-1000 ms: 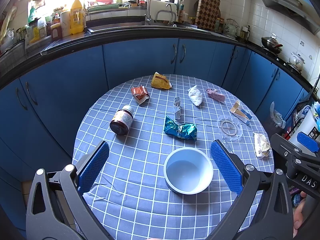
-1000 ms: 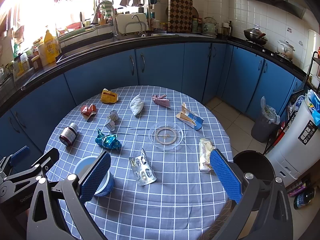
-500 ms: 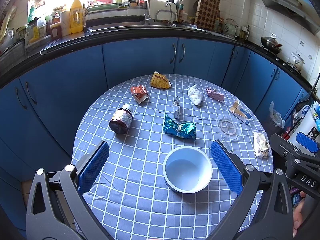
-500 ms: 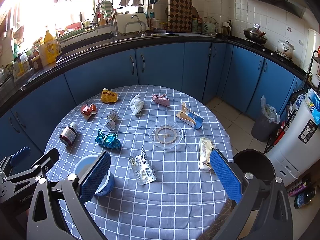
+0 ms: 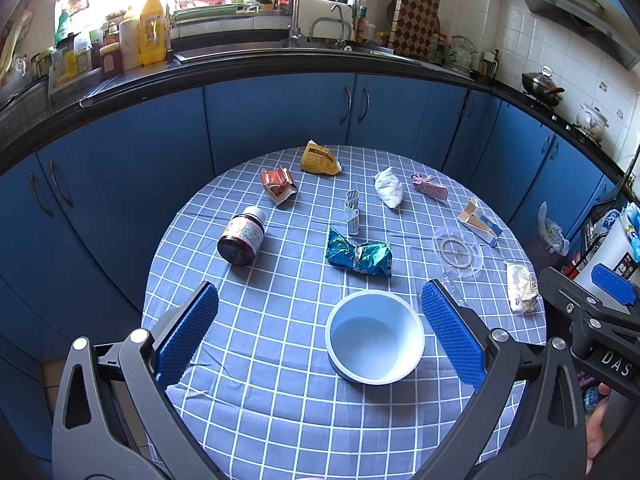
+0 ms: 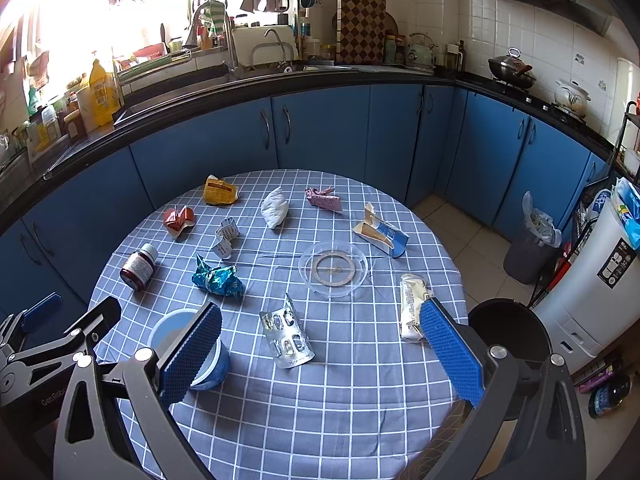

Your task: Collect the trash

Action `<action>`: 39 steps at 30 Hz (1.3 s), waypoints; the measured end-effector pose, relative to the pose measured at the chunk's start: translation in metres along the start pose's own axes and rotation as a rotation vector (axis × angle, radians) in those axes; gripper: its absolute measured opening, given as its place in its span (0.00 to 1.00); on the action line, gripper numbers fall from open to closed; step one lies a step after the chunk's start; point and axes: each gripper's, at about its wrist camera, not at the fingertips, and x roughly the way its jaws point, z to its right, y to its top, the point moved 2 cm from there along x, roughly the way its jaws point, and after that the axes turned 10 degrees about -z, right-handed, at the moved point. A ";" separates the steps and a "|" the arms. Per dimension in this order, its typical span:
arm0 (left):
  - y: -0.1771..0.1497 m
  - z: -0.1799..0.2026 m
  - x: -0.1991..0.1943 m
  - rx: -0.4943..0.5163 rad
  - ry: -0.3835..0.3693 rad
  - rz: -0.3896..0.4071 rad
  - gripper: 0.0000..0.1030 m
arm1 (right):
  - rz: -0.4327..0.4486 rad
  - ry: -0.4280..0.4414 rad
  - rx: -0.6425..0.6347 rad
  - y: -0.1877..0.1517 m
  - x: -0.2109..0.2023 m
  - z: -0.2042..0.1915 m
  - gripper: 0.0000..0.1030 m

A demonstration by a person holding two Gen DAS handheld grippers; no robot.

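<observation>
Trash lies scattered on a round table with a blue checked cloth point(image 5: 280, 392): a teal foil wrapper point(image 5: 359, 257), a brown pill bottle point(image 5: 241, 236) on its side, red point(image 5: 279, 185) and yellow point(image 5: 319, 159) wrappers, a white tissue point(image 5: 389, 188), a pink wrapper point(image 5: 430, 187), an opened carton point(image 6: 381, 231), a blister pack point(image 6: 286, 334) and a cream packet point(image 6: 412, 304). My left gripper point(image 5: 318, 326) is open and empty above the near edge, over a white bowl point(image 5: 375, 342). My right gripper point(image 6: 320, 350) is open and empty near the blister pack.
A clear plastic lid point(image 6: 333, 268) lies mid-table. A black bin point(image 6: 508, 336) stands at the table's right edge, a lined bin point(image 6: 534, 240) further back. Blue cabinets point(image 5: 276, 120) and a cluttered counter curve behind. A white appliance point(image 6: 600, 280) stands at right.
</observation>
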 end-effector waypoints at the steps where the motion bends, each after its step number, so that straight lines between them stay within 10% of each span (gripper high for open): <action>1: 0.000 0.000 0.000 0.001 0.000 0.000 0.97 | 0.000 0.000 0.000 0.000 0.000 0.000 0.94; 39: -0.005 0.004 0.002 0.005 -0.003 -0.013 0.97 | 0.004 -0.029 -0.017 -0.007 0.007 -0.001 0.94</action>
